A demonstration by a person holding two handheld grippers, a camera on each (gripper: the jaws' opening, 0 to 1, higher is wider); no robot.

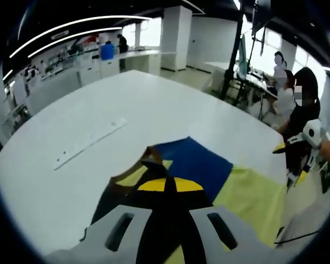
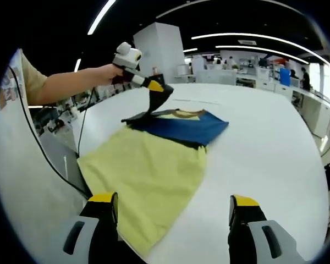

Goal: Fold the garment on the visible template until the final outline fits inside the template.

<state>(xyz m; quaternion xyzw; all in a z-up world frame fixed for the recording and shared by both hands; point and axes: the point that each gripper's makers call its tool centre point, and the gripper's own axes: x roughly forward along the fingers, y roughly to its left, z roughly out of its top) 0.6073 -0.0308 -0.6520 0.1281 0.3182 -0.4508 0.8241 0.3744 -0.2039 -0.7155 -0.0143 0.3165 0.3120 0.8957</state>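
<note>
Right gripper view: the right gripper (image 2: 173, 212) hovers with its jaws spread wide and nothing between them, its left jaw over the near edge of the yellow template (image 2: 146, 176) and its right jaw over the bare white table (image 2: 264, 143). Ahead of it, the blue garment (image 2: 181, 127) lies on the template's far end. Beyond that, the left gripper (image 2: 157, 87) pinches a dark flap of the garment and lifts it off the cloth. Left gripper view shows those jaws (image 1: 170, 186) closed on the dark fabric.
</note>
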